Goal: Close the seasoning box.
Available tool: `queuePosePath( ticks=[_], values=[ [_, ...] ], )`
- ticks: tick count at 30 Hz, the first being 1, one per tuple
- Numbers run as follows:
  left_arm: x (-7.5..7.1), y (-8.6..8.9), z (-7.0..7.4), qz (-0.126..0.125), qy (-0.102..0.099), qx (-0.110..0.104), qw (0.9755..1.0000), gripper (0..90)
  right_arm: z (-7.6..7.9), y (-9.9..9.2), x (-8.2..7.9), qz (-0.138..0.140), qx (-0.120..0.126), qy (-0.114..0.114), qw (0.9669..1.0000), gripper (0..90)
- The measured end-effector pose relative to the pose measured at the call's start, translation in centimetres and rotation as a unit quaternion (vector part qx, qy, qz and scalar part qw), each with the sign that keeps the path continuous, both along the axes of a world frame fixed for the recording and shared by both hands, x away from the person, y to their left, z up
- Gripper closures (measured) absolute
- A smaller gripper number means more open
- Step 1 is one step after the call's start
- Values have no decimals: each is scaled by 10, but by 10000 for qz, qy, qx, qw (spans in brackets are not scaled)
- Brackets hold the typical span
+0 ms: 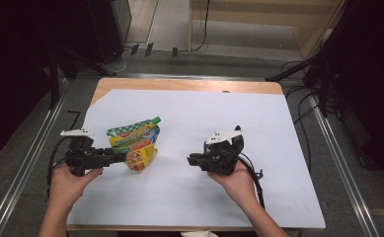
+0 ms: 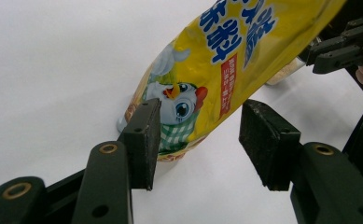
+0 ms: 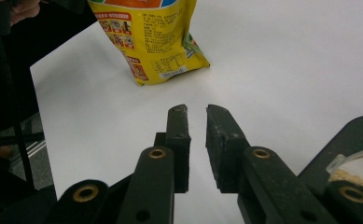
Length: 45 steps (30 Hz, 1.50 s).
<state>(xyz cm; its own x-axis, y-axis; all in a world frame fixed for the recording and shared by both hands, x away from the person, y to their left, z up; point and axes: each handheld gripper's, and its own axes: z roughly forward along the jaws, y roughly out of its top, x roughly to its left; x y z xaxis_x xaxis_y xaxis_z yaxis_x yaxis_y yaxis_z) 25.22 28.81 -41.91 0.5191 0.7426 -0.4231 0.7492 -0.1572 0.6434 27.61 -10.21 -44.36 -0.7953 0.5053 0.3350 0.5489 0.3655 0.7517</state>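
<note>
A yellow and green spouted food pouch (image 1: 135,143) lies tilted on the white sheet, left of centre, with its green cap toward the far side. My left gripper (image 1: 123,157) is at its near yellow end. In the left gripper view the pouch (image 2: 216,60), printed with a cartoon chicken, reaches down between the open jaws (image 2: 202,109). The left pad (image 2: 144,140) is at the pouch's edge and the right pad stands apart from it. My right gripper (image 1: 189,159) hovers right of centre and points left at the pouch (image 3: 146,37). Its jaws (image 3: 196,109) are almost together, a narrow gap between them and nothing in it.
The white sheet (image 1: 204,118) covers most of a wooden table, with bare wood along the far edge (image 1: 189,85). Metal rails run along both sides. Dark stands and cables sit on the floor beyond. A clear rim with tan grains (image 3: 352,172) shows at the right gripper view's lower right.
</note>
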Motion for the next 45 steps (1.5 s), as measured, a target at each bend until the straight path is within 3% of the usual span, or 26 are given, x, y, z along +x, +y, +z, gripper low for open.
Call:
queuePosePath(
  ticks=[10, 19, 28, 45],
  values=[
    [-1, 7, -4, 55, 121, 157, 9998, 469, 5, -7, 2, 30, 23, 74, 10000, 894],
    [-2, 12, -8, 65, 180, 213, 9996, 457, 12, -15, 7, 16, -10, 218, 9998, 900],
    [-4, 24, -10, 226, 221, 194, 9993, 459, 27, -31, 9, -63, -13, 110, 9999, 900],
    [1, 23, -21, 85, 312, 235, 9992, 452, 51, -70, 17, -420, -94, -68, 9991, 900]
  ],
)
